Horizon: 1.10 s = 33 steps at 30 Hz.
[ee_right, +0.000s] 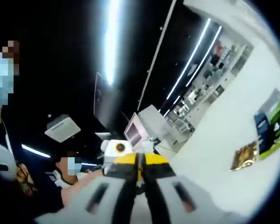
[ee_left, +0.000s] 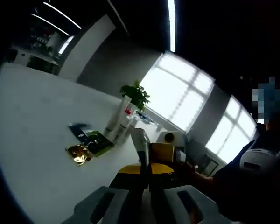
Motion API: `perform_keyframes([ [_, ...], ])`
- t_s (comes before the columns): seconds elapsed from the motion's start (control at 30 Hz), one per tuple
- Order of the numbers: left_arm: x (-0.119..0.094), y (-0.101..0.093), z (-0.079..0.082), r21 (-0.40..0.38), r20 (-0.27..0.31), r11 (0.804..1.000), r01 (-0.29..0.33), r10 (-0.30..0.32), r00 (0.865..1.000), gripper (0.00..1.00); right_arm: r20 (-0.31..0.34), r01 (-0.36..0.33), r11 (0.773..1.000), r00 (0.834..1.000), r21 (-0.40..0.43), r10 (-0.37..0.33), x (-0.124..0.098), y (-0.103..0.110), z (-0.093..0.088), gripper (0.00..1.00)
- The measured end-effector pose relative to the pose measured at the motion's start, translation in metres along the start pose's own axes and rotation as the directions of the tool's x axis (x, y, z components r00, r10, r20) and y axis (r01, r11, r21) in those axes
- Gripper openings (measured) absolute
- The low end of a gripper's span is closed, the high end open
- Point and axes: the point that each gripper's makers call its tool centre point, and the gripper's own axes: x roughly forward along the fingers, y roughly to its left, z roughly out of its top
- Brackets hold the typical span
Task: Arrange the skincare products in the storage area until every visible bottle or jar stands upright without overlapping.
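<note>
Jaws come first in the left gripper view: the left gripper has its two grey jaws drawn close together, yellow-tipped, with a whitish thing rising at the tips. Whether they pinch it or it merely stands behind them, I cannot tell. Beyond lies the white table. On it rest three flat packets: a gold one, a green one touching it, and a dark blue one just beside them. No writing on any of them can be read. Further on, two white tubes stand upright side by side, a red mark on one, its lettering too small to make out. Behind them sits a green potted plant, then bright windows.

In the right gripper view the right gripper also shows its jaws nearly closed, with nothing seen between them. To the right, on the table, the gold packet lies apart from the blue and green packets, which are cut off at the edge. Two people stand at the left, and a monitor is far behind.
</note>
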Motion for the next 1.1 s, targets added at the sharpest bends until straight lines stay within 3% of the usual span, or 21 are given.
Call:
perform_keyframes([
  [0.47, 0.002, 0.000, -0.003, -0.008, -0.002, 1.000, -0.002, 0.002, 1.000, 0.03, -0.008, -0.005, 1.000, 1.000, 0.003, 0.005, 0.000, -0.005, -0.004, 0.00],
  [0.73, -0.003, -0.001, -0.002, -0.032, 0.018, 0.999, 0.023, -0.023, 1.000, 0.18, 0.014, -0.022, 0.999, 1.000, 0.030, 0.021, -0.004, -0.001, 0.005, 0.00],
  [0.97, -0.010, 0.002, -0.005, -0.056, 0.031, 0.998, 0.035, -0.033, 0.999, 0.23, -0.031, -0.021, 1.000, 0.999, -0.003, 0.021, -0.009, 0.001, 0.006, 0.00],
  [1.1, -0.017, 0.003, -0.005, -0.055, 0.050, 0.998, 0.032, -0.029, 0.998, 0.22, -0.056, 0.006, 1.000, 0.998, -0.017, -0.007, -0.027, -0.008, 0.012, 0.00],
])
